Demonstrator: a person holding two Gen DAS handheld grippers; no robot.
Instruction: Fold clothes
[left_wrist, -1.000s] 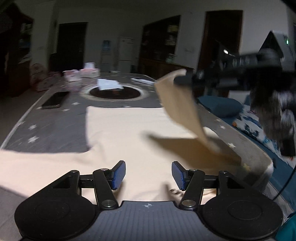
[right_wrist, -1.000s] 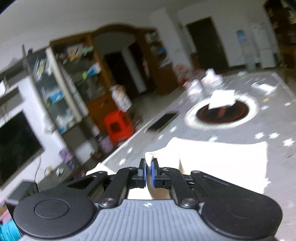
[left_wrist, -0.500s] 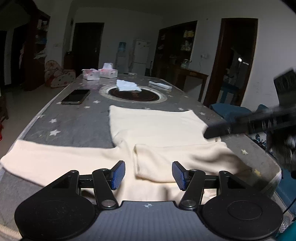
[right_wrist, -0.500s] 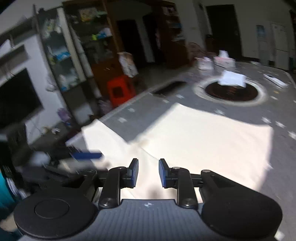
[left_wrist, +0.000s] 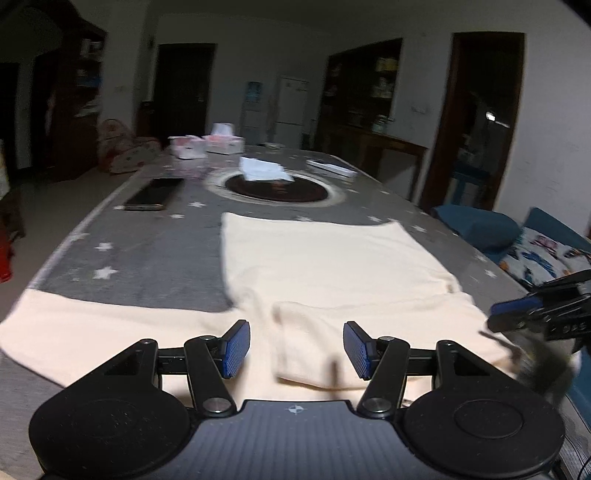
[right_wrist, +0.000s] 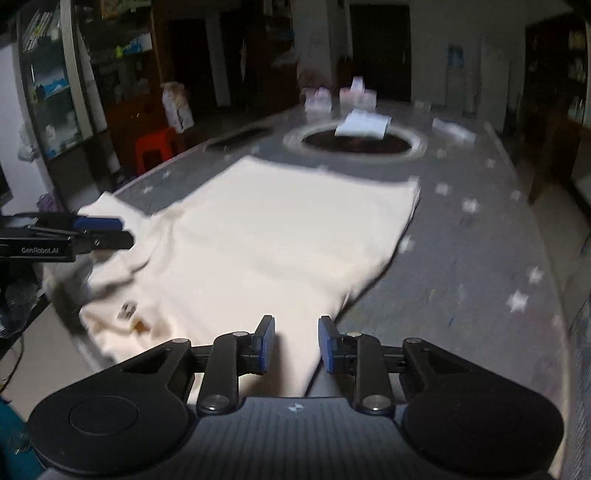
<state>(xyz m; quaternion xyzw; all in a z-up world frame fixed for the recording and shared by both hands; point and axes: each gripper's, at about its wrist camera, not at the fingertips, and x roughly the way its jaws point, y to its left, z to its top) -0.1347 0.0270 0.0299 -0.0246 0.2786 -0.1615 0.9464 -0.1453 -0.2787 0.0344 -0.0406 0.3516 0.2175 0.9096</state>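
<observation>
The cream garment (right_wrist: 280, 236) looks light, limp; pinch its unfolded sleeve (left_wrist: 92, 325). Left gripper (left_wrist: 295, 347) spread, right gripper (right_wrist: 296, 343) narrowly parted, both empty.

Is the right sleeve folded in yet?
Folded: the right sleeve lies doubled across the cream shirt; the left sleeve is spread out.

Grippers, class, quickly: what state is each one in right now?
Left gripper: open, holding nothing, above the cream shirt.
Right gripper: open, its jaws have just been opening, nothing gripped; shirt edge lies below.
</observation>
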